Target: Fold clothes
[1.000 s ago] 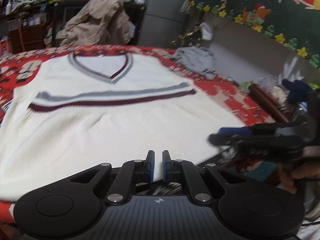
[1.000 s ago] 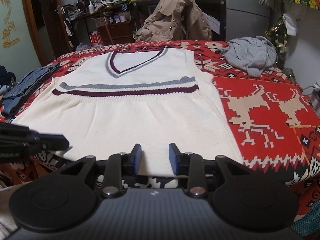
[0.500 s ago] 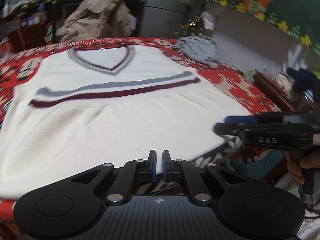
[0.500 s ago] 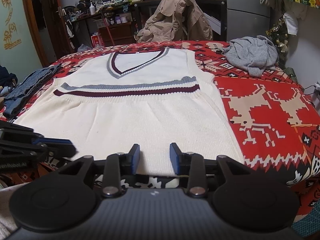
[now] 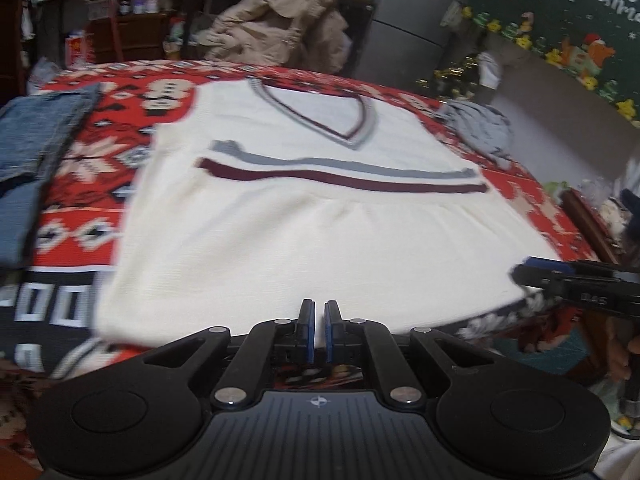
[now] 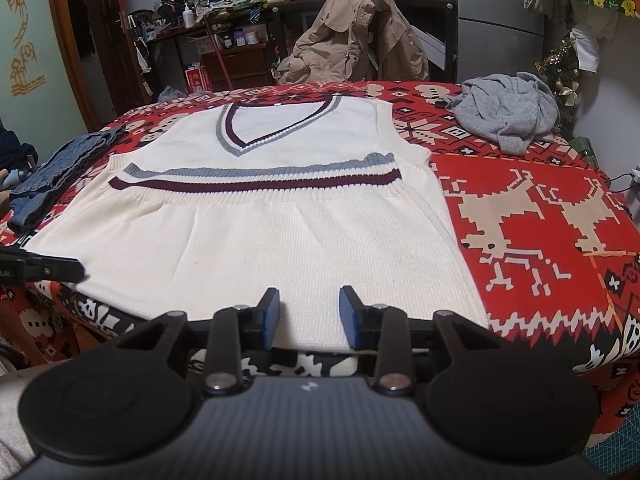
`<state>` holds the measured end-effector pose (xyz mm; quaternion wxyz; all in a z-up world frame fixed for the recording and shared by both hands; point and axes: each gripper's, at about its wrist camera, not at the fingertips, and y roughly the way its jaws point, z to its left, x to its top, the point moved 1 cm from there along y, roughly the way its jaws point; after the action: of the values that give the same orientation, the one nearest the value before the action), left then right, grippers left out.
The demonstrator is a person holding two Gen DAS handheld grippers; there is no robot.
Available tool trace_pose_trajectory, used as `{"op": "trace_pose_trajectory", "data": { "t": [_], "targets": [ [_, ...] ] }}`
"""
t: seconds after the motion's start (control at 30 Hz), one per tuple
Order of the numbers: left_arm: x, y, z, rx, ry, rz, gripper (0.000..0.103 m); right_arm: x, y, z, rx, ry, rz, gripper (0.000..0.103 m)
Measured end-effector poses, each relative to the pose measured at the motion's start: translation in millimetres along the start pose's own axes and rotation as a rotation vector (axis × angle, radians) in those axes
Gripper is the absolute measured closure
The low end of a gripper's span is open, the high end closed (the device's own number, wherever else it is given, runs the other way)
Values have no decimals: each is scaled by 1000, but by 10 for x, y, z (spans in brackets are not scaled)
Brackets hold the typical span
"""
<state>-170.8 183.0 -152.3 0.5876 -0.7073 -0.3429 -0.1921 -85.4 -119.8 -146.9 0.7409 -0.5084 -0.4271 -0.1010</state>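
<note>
Left wrist view: the left gripper (image 5: 319,330) sits at the vest's (image 5: 320,240) near hem, jaws nearly together, nothing between them. The vest lies flat on the red blanket (image 5: 80,168), jeans (image 5: 36,148) just off its left edge. Right wrist view: the right gripper (image 6: 308,316) hovers over the hem, jaws apart and empty. Bare blanket runs right of the vest; a grey sweater (image 6: 508,112) sits at the far corner.
</note>
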Motion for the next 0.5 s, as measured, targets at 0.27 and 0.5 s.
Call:
{"op": "trace_pose_trajectory", "data": {
  "t": [0.27, 0.5],
  "targets": [
    [-18, -192, 478, 93, -122, -36, 96, -3, 2, -3, 1, -4, 1, 67],
    [-17, -306, 758, 163, -182, -63, 100, 7, 6, -12, 3, -7, 5, 67]
  ]
}}
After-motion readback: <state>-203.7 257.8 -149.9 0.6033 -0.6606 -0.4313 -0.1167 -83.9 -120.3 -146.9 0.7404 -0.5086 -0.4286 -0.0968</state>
